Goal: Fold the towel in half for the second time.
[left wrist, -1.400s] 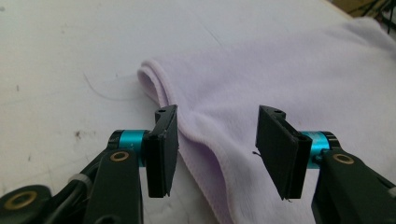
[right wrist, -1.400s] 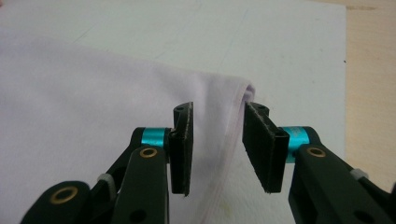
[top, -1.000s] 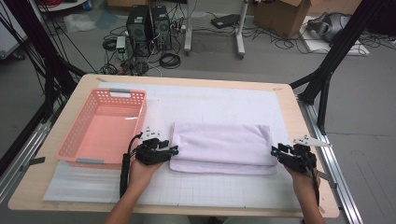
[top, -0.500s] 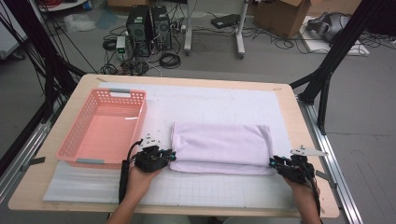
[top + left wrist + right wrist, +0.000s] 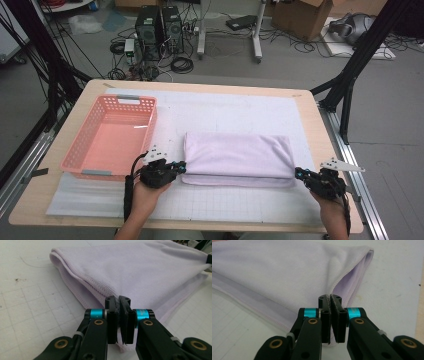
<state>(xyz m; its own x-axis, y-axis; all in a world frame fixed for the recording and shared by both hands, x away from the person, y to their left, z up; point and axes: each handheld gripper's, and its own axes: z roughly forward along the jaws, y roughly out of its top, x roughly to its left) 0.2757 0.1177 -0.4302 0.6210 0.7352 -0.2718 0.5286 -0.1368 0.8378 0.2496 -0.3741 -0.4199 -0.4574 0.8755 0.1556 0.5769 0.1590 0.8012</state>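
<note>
A: Table (image 5: 310, 115), wooden, with a white gridded mat (image 5: 240, 112) over most of its top. What's on the mat?

B: Folded lilac towel (image 5: 237, 159), lying flat at the middle of the mat toward the person's side, long edge across. To its left, a pink basket (image 5: 80, 150), near the towel but apart from it.

A: Hands?

B: Both come in from the bottom edge. Left gripper (image 5: 181, 167) sits at the towel's near left corner; right gripper (image 5: 299, 173) at the near right corner.

A: Jaw state, left?

B: In the left gripper view the left gripper (image 5: 119, 302) is clamped on the towel (image 5: 140, 272): pads pressed together with the folded hem pinched between them. The jaws have just been closing, cloth in the bite.

A: And right?

B: Same picture. In the right gripper view the right gripper (image 5: 331, 300) is clenched on the corner of the towel (image 5: 287, 272), stitched edge running into the pads. Those jaws have also just been closing, with cloth between them.

A: Towel lifted?

B: The body lies on the mat; whether the pinched corners are lifted I cannot tell.
</note>
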